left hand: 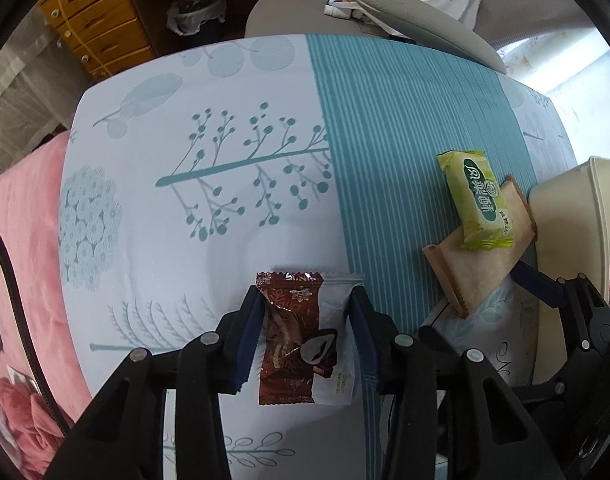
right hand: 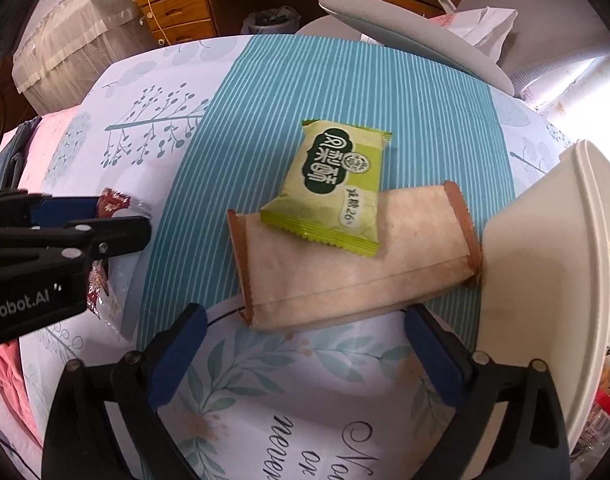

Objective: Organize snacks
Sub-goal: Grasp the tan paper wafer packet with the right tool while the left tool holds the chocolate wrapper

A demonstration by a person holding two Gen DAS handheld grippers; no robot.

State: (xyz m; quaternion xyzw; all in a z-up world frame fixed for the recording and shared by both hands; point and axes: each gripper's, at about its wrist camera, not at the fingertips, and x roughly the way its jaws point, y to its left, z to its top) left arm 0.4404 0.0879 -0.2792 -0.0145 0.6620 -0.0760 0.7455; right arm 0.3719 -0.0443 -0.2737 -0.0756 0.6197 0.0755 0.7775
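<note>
- The left gripper [left hand: 307, 320] points down, its blue pads pressed against both sides of a brown-and-white snack packet [left hand: 301, 340] lying on the tablecloth [left hand: 225, 240].
- Right of that packet, a green snack packet [right hand: 329, 188] rests atop a beige packet [right hand: 345, 268].
- The right gripper [right hand: 305, 344] hangs above the beige packet, jaws spread wide, holding nothing.
- A cream bin [right hand: 545, 264] touches the beige packet's far right end.

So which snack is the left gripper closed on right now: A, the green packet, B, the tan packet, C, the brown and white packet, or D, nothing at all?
C: in the left wrist view the left gripper has its blue pads pressed against both sides of the brown and white packet, while the green packet lies apart on the tan packet.
</note>
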